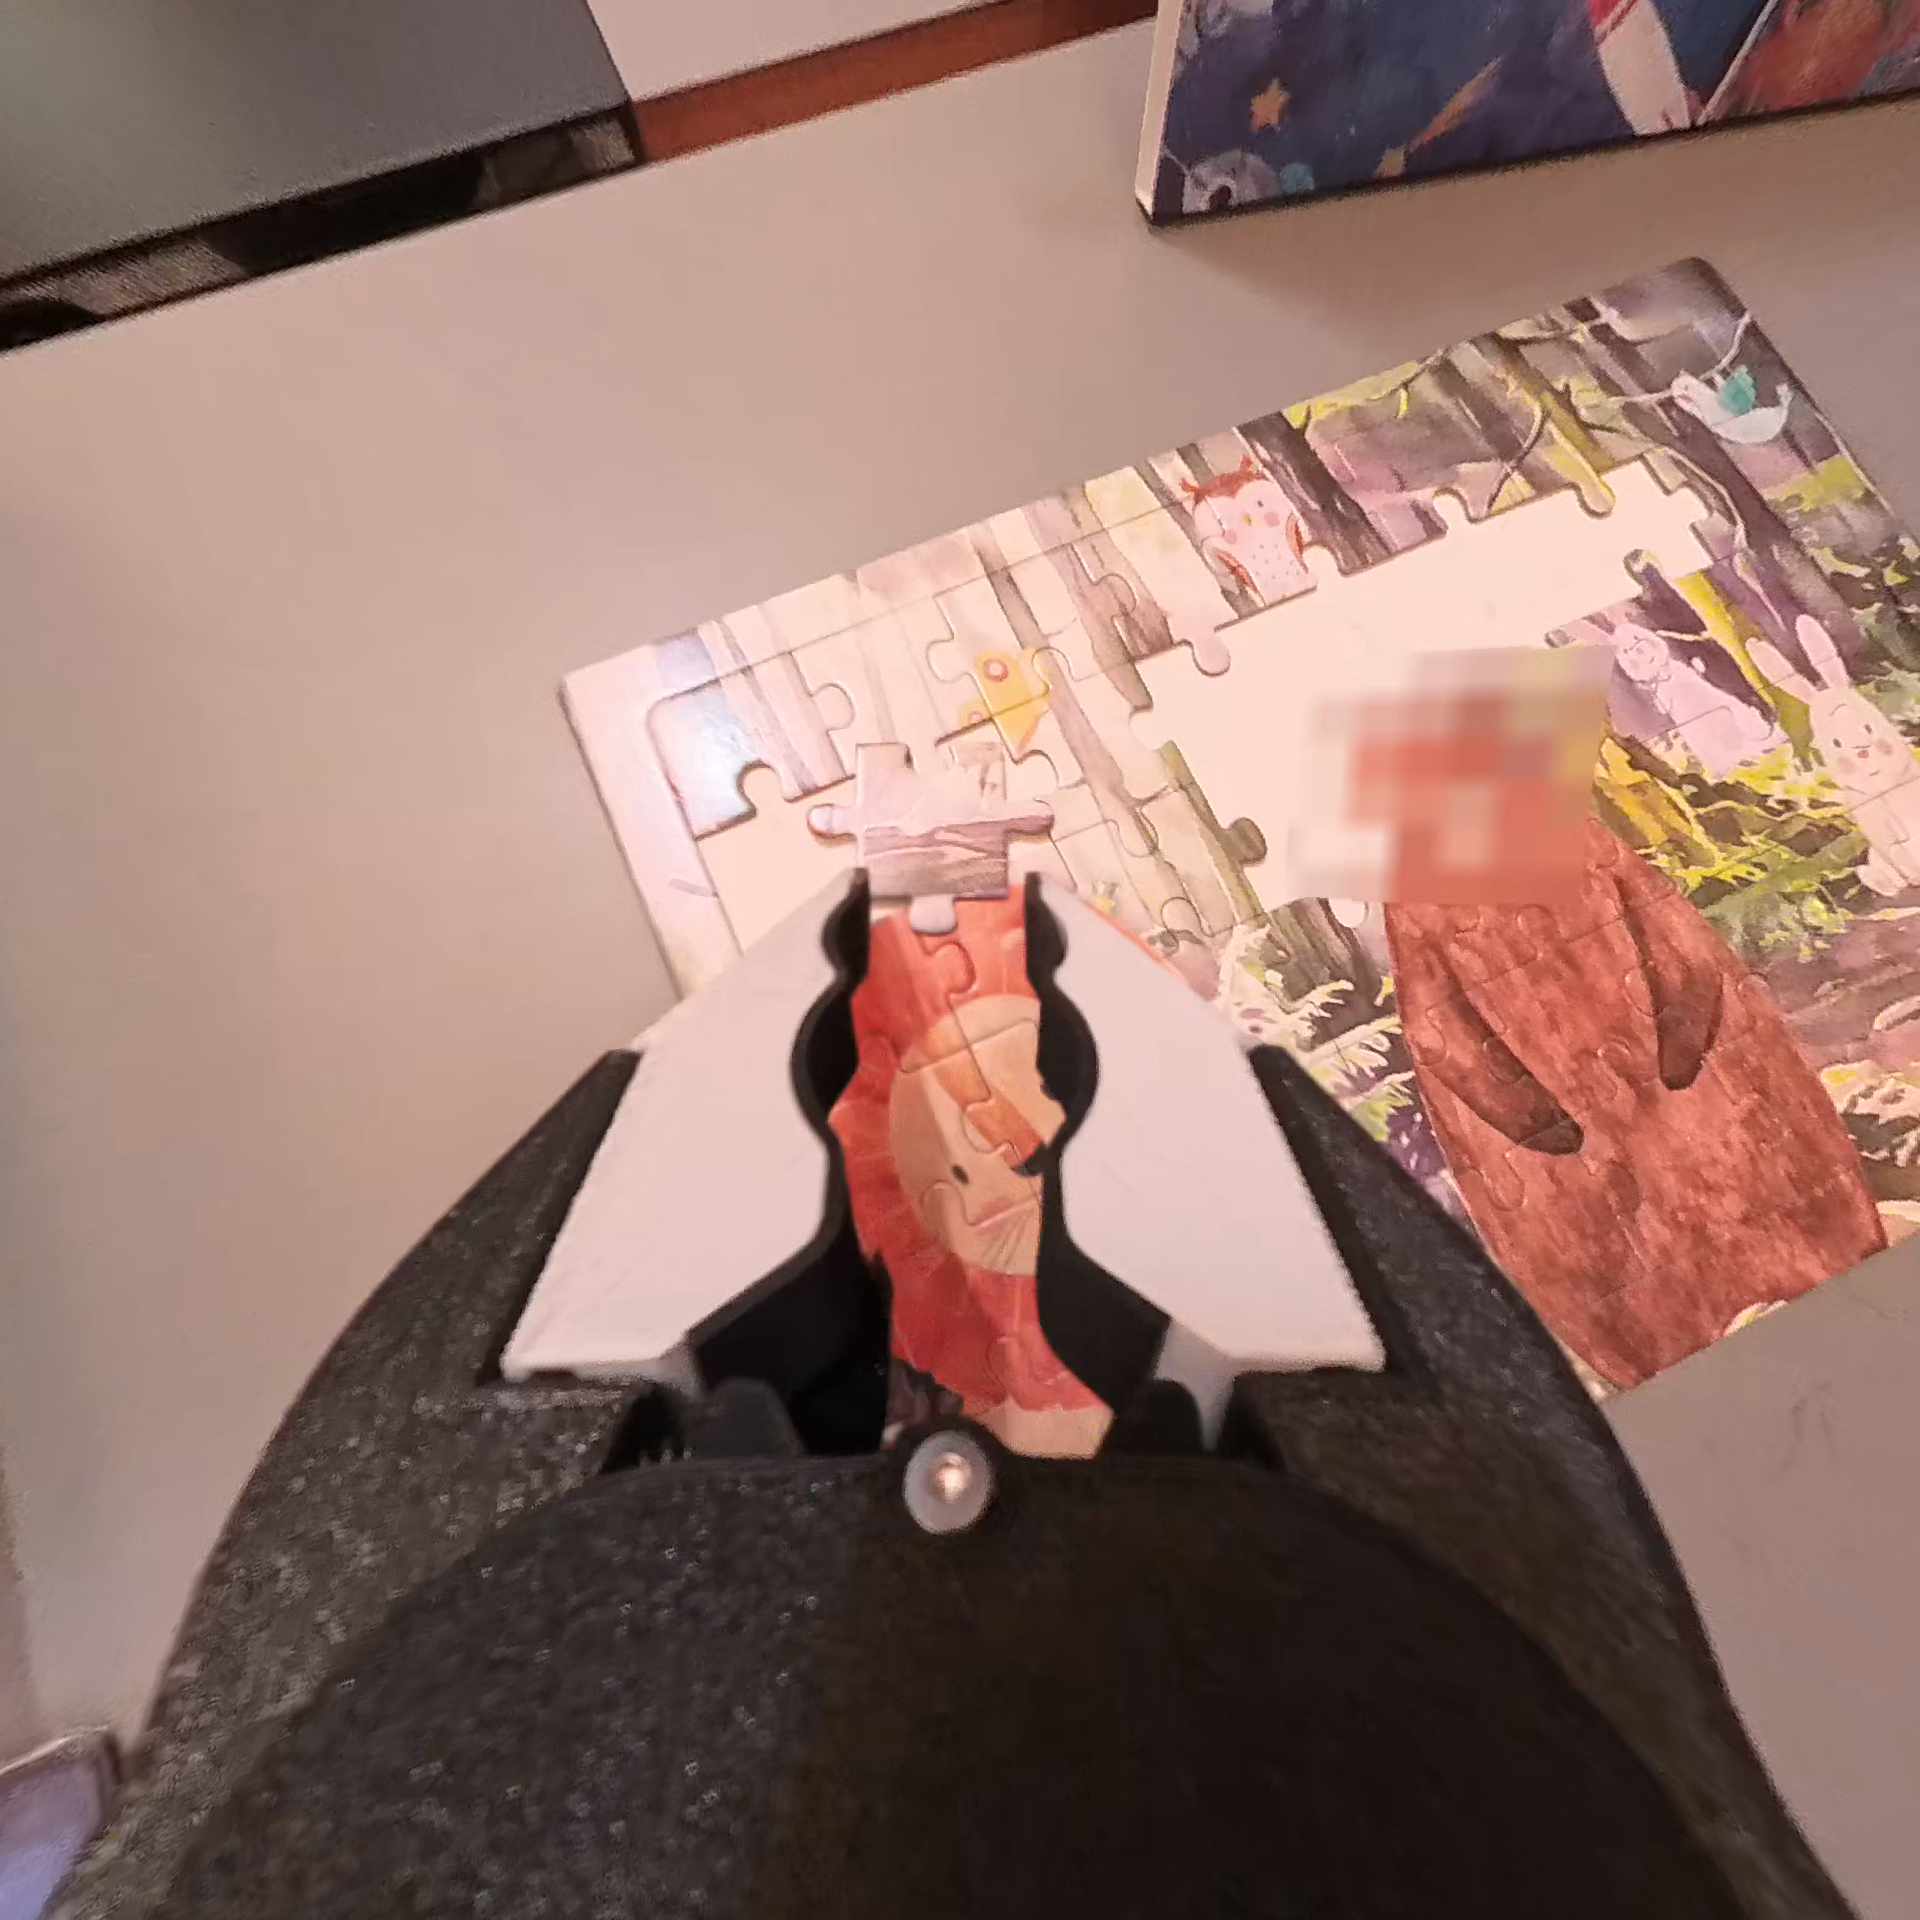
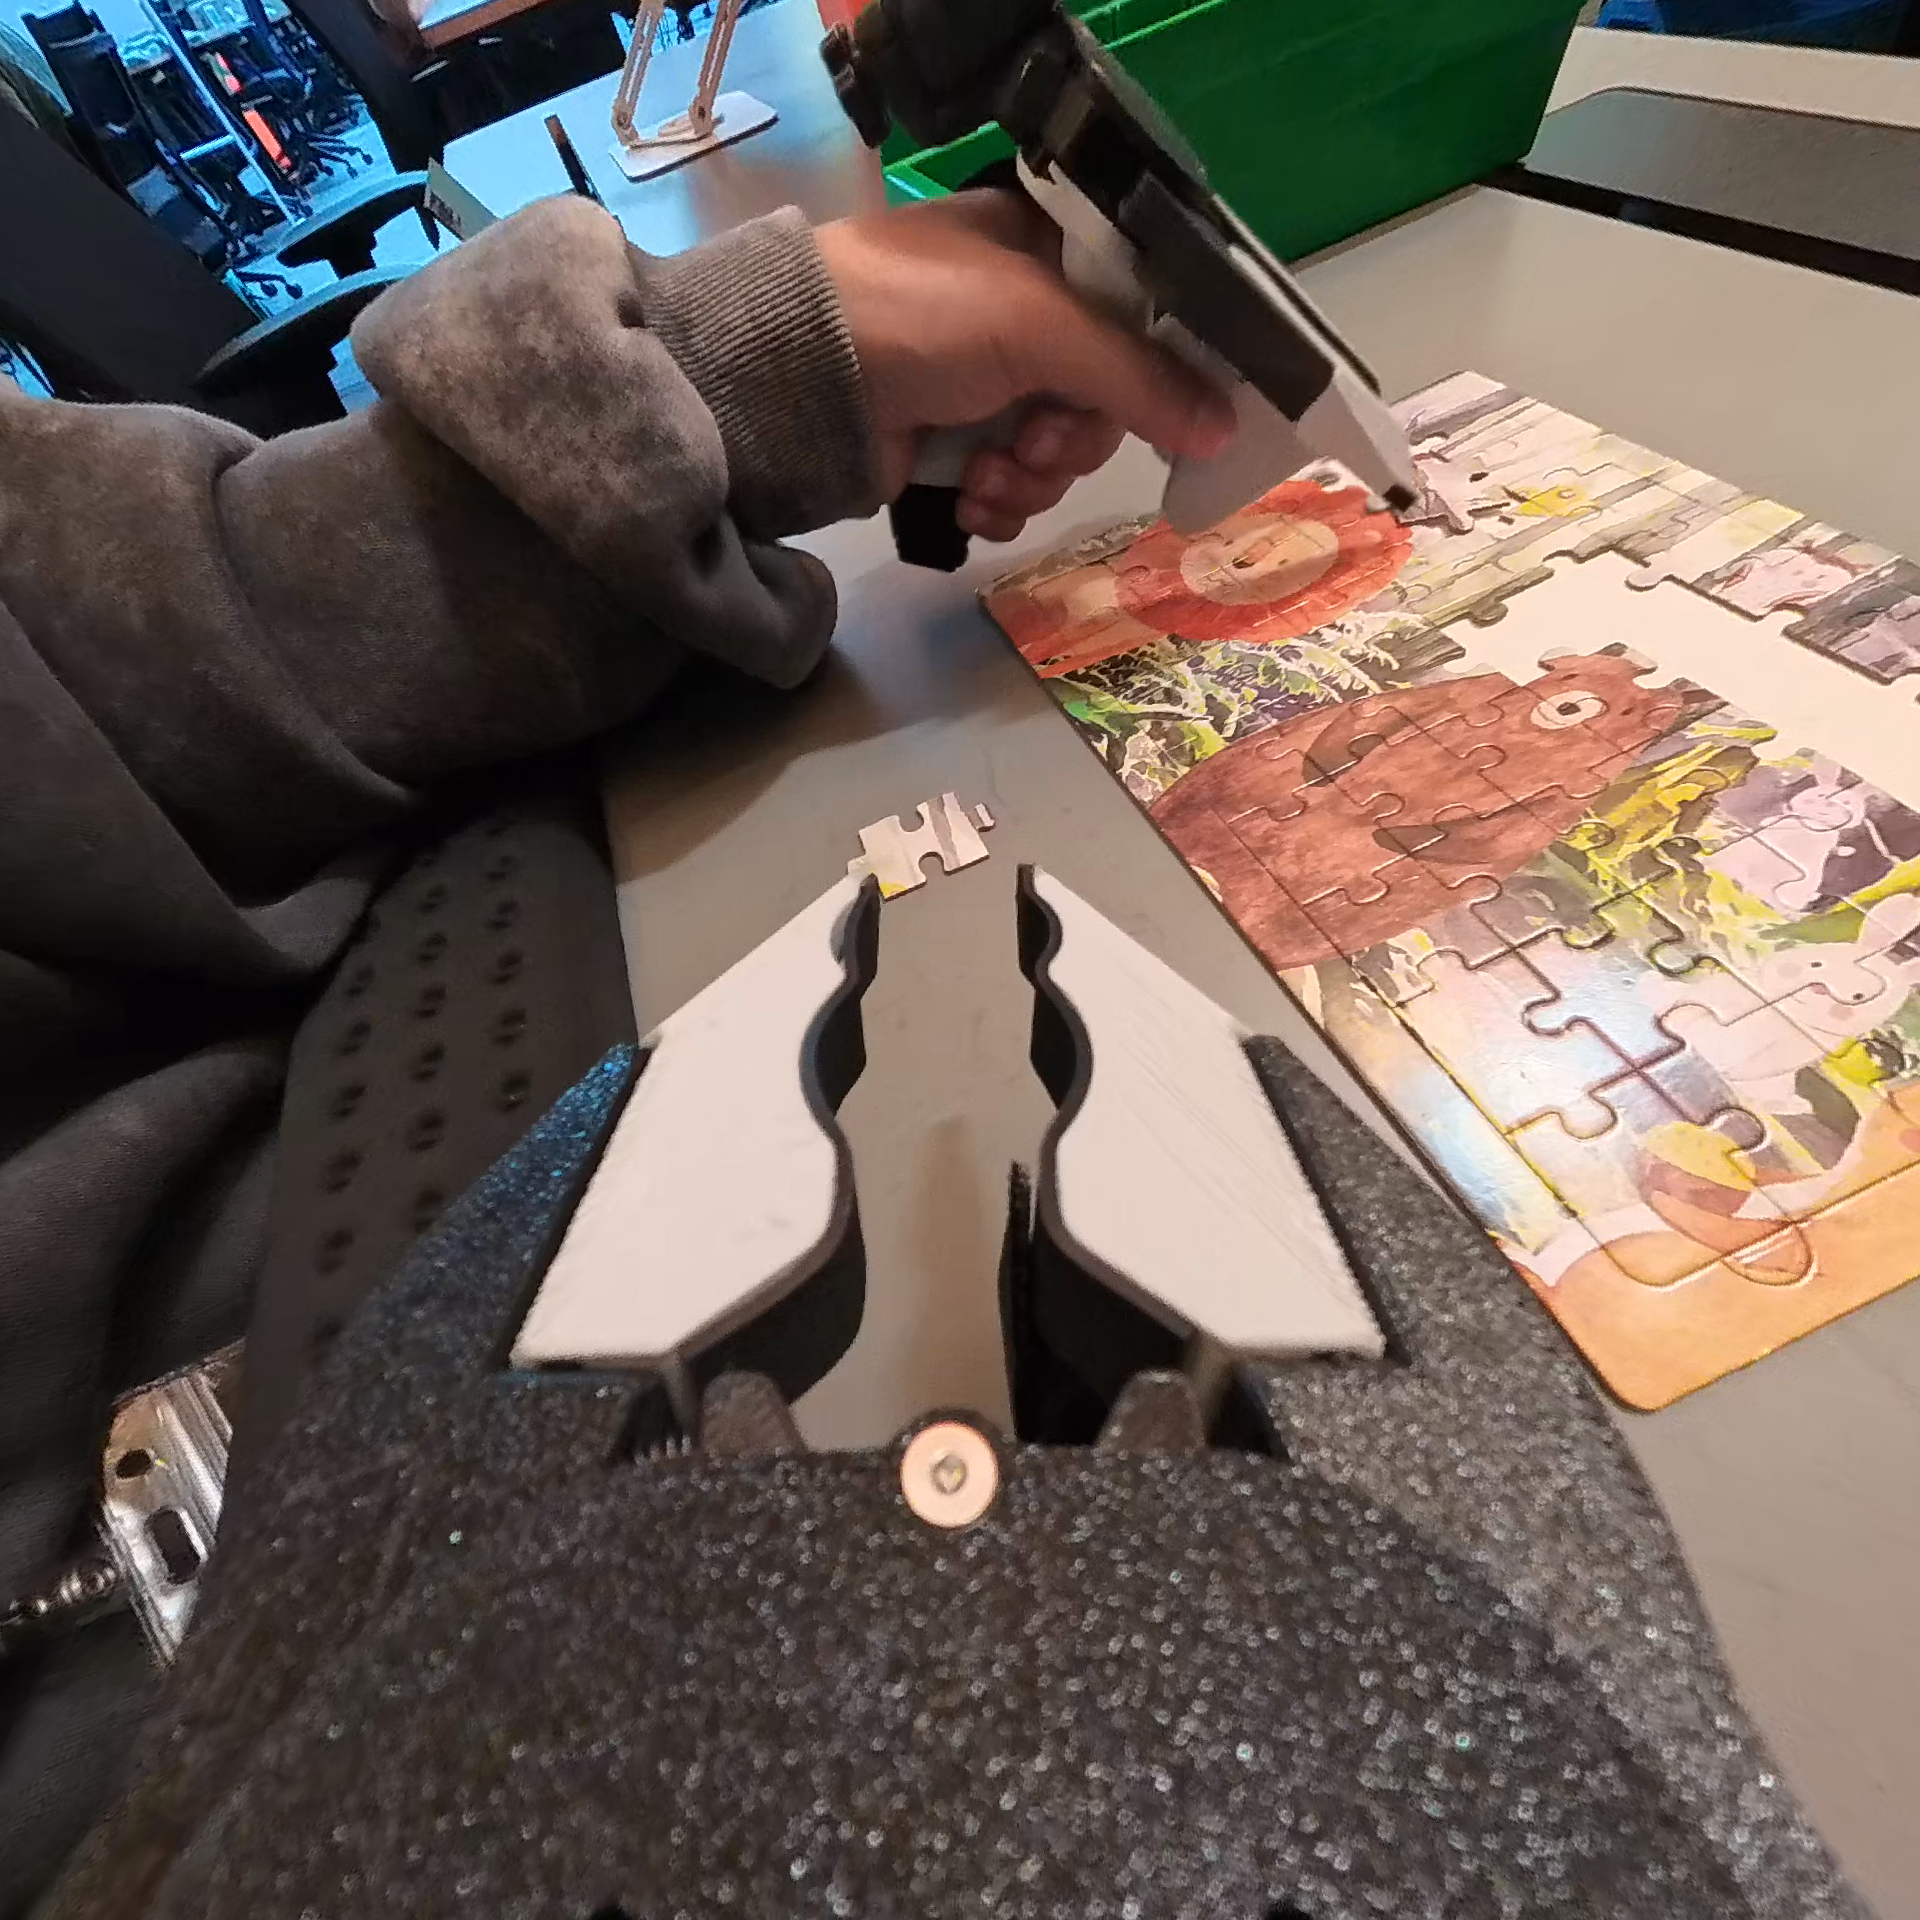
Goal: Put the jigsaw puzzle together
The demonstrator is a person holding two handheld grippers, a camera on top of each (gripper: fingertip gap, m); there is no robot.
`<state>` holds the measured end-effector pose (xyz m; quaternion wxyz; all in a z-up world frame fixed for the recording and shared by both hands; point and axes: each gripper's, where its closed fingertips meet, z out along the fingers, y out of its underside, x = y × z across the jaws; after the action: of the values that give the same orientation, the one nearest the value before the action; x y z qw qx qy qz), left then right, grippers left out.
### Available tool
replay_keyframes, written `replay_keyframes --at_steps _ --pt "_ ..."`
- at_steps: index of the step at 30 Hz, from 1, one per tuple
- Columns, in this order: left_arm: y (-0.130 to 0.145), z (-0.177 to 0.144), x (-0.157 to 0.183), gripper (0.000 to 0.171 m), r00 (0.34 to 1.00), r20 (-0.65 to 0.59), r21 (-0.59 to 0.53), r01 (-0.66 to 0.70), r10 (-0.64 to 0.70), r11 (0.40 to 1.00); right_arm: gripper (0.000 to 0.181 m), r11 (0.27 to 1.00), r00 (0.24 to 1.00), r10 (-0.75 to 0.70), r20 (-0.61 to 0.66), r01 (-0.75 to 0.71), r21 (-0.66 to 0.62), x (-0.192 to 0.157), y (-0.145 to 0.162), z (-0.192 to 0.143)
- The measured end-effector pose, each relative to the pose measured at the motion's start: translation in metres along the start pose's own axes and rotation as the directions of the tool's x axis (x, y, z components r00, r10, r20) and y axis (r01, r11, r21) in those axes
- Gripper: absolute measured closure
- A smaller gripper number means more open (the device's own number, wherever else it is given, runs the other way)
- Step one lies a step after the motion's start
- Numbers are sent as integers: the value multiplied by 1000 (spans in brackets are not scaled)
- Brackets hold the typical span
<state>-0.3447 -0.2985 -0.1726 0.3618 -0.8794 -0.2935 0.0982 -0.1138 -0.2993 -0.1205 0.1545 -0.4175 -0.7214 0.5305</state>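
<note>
Left gripper [image 1: 943,883] clamped on grey piece [image 1: 930,831], held low over puzzle [image 1: 1507,883] at gap above lion [image 1: 966,1132], likely for seating there. Right gripper [image 2: 948,883], jaws apart, just short of spare piece [image 2: 925,844] lying beside puzzle, likely next pick.

Puzzle board [image 1: 1351,790]: right side running off the left wrist view; lower left corner lying hidden behind the left gripper [image 1: 945,883], whose fingers are also covering most of the lion.
Blue illustrated box [image 1: 1455,94]: top and right running off frame.
Green bin [image 2: 1299,125]: top being cropped in the right wrist view.
Sleeve [image 2: 468,499]: running off the left edge.
Background chairs: showing too blurred to tell apart.
</note>
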Motion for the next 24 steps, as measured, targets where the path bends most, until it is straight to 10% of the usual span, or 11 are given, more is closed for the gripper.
replay_keyframes --at_steps 24 --pt "-14 -1 2 121 989 -42 76 -140 144 987 155 1000 1000 6 25 -5 -14 -4 3 2"
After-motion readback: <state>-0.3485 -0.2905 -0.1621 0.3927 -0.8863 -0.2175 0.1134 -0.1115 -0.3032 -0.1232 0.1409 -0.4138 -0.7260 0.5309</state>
